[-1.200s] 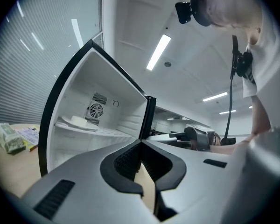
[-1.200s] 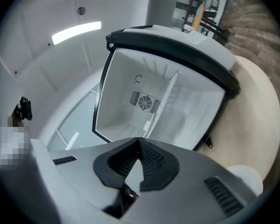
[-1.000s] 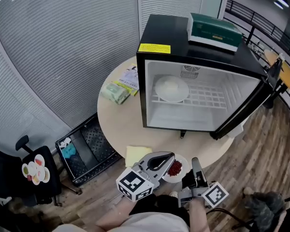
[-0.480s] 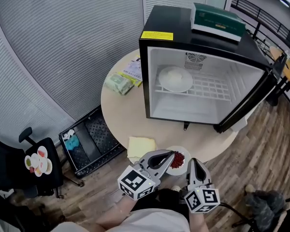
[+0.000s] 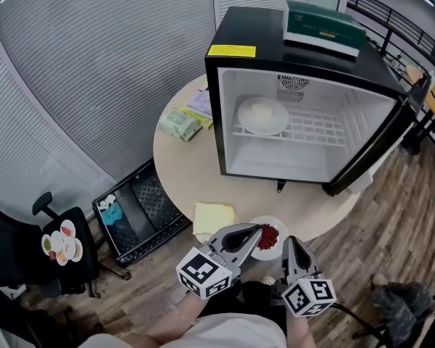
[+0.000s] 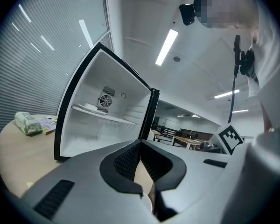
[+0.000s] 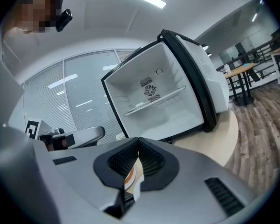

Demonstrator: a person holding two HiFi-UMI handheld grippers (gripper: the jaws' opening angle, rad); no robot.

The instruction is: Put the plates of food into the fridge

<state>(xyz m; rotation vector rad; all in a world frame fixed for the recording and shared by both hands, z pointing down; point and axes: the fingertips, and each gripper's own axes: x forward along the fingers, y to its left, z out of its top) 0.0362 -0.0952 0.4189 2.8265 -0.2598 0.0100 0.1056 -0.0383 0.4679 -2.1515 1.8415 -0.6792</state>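
- Head view: the left gripper (image 5: 257,232) and the right gripper (image 5: 288,242) each have their jaws closed tip to tip, gripping nothing.
- Between both jaw tips, just beside them, the plate of red food (image 5: 278,226) sits at the round table (image 5: 188,172) edge.
- Well ahead of the jaws, the fridge (image 5: 254,31) stands open, with a white plate (image 5: 263,116) on its shelf.
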